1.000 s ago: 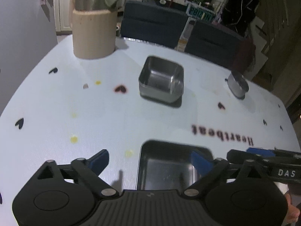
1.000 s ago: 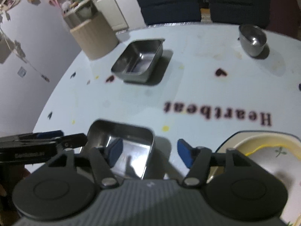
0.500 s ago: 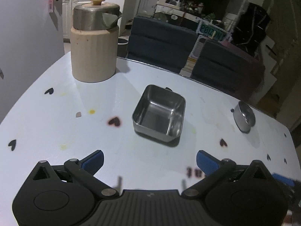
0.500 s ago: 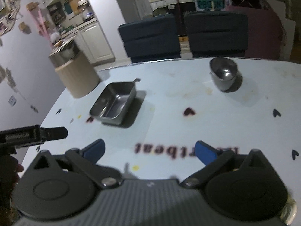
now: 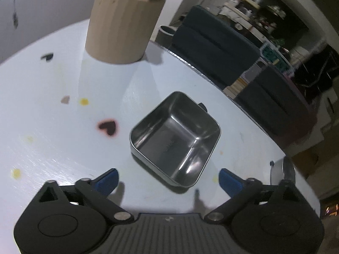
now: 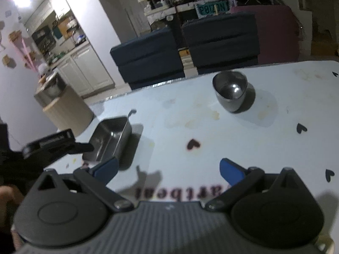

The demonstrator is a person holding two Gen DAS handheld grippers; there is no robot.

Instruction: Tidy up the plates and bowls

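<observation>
A square steel tray point(image 5: 175, 137) sits empty on the white table point(image 5: 53, 127), turned corner-on to my left gripper point(image 5: 168, 182). The left jaws are wide and closing; the tray's near corner reaches between the blue tips, and neither pad touches it. In the right wrist view the same tray point(image 6: 110, 139) lies at the left, with one of the left gripper's fingers point(image 6: 82, 147) beside it. A round steel bowl point(image 6: 231, 91) stands upright further back on the right. My right gripper point(image 6: 168, 169) is open over bare table, with nothing between its fingers.
A beige ribbed canister point(image 5: 125, 27) with a steel top stands at the table's far left. Dark blue sofas point(image 6: 186, 48) lie beyond the far edge. The round bowl's rim point(image 5: 288, 169) shows at the right edge of the left wrist view. Heart prints and lettering mark the tabletop.
Both grippers have left the near steel tray and the plate, now out of view. The left one moved up to the far square tray and rolled. The right one opened wider and swung toward the round bowl.
</observation>
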